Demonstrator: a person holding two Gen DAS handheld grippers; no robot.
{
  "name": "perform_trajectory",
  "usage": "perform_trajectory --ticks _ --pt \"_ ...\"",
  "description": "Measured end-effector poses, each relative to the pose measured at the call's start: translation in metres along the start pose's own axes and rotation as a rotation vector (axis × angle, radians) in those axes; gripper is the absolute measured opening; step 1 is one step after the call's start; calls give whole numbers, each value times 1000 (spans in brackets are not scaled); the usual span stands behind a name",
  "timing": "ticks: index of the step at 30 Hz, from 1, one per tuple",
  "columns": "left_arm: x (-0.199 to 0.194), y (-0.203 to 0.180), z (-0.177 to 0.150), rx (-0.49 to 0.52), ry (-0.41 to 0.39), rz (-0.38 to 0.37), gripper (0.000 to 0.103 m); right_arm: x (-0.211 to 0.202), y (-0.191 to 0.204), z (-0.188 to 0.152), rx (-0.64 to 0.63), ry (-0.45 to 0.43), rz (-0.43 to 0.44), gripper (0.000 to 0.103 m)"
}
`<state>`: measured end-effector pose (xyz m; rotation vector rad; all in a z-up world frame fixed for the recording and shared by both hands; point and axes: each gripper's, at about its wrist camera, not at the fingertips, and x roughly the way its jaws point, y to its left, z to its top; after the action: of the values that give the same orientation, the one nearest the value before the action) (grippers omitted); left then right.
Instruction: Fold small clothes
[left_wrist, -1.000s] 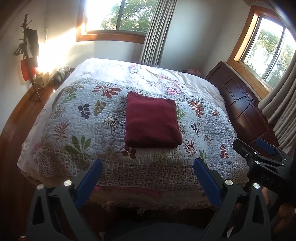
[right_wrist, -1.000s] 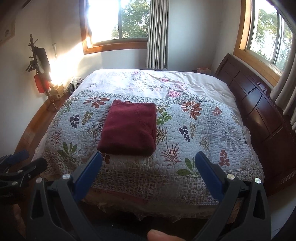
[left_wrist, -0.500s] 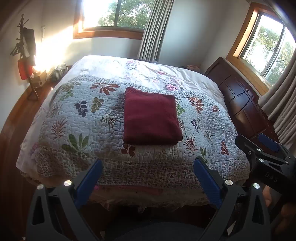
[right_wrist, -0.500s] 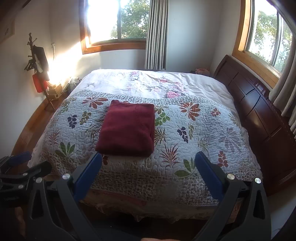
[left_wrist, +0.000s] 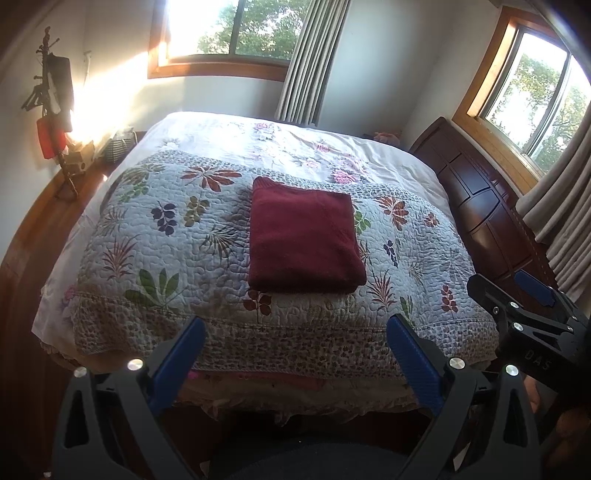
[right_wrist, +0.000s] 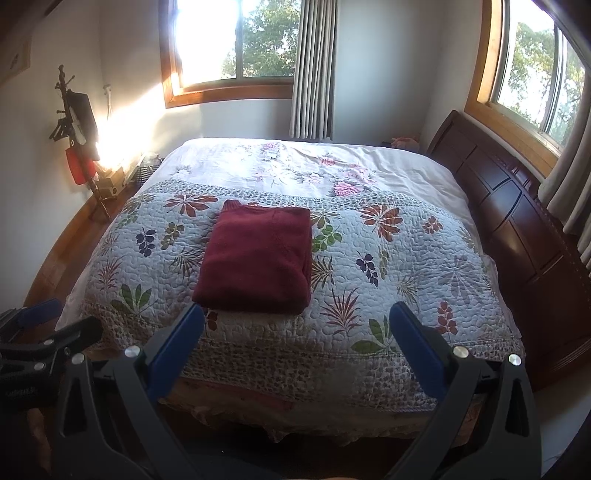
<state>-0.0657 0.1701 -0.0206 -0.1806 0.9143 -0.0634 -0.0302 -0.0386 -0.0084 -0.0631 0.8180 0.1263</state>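
Two tools, left tool (left_wrist: 295, 332) and right tool (right_wrist: 297, 319), I hold spread and empty (clear of the bed (left_wrist: 177, 258)), short of the folded maroon garment (left_wrist: 303, 240) on its quilt.

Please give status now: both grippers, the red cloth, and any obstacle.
Left gripper open, empty, short of the bed. Right gripper open, empty. Red cloth folded flat on the quilt, untouched. Nothing in the way.
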Motion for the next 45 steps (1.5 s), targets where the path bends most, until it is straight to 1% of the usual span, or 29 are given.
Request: perform_trajectory --ticks 45 --pt "12 2 10 21 15 5 99 9 -3 2 6 11 5 100"
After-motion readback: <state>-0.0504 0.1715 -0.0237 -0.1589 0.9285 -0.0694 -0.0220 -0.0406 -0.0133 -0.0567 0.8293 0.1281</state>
